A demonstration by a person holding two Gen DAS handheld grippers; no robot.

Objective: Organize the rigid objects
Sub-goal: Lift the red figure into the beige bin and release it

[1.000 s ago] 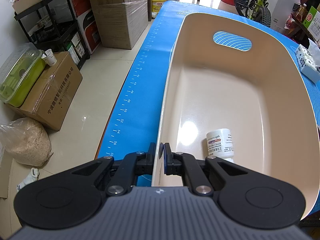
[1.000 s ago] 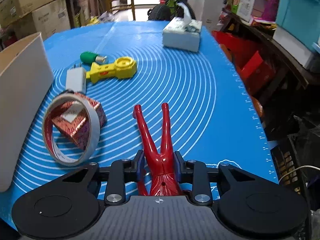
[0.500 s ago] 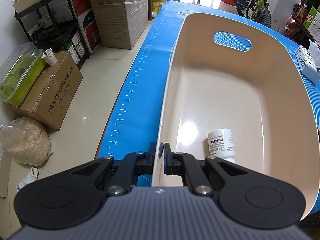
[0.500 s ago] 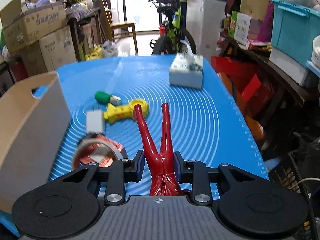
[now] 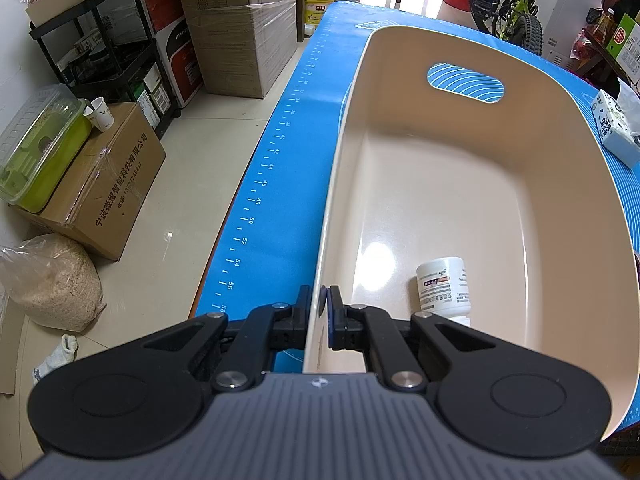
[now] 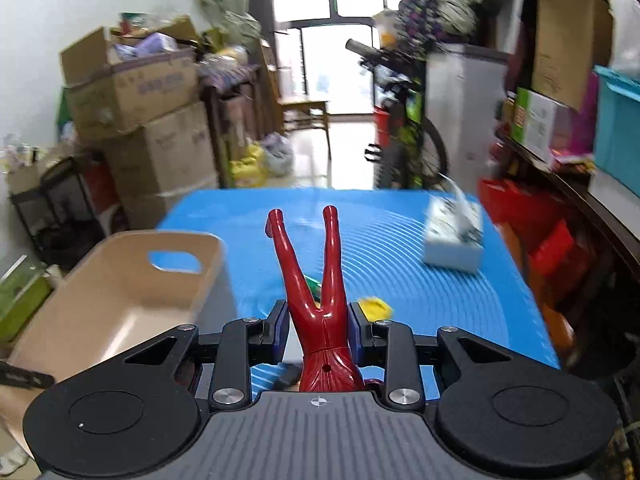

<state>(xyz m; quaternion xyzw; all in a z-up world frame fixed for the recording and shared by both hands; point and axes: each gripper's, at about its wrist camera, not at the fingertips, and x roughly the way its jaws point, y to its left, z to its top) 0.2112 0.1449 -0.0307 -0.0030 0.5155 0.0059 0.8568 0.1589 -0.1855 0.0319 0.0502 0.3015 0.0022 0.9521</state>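
The right gripper (image 6: 319,330) is clamping a red toy figure (image 6: 320,312) at the hips between its blue pads, the jaws standing only as wide as the figure's body, the two thin legs pointing up and away over the blue mat (image 6: 400,248). The figure is hanging clear of the mat, to the right of the cream plastic bin (image 6: 120,304) with its oval handle cut-out. Beyond the legs a yellow toy (image 6: 374,306) and a green object (image 6: 314,282) are lying on the mat, partly hidden and blurred, and a white tissue box (image 6: 454,240) is sitting near the mat's far right edge. The left gripper (image 5: 320,312) is pinching the bin's (image 5: 460,184) near left rim, one finger outside the wall and one inside, jaws closed down on the thin plastic. Inside the bin a white pill bottle (image 5: 442,286) is lying on its side at the near end. Cardboard boxes (image 5: 236,28) are standing on the floor beside the table.
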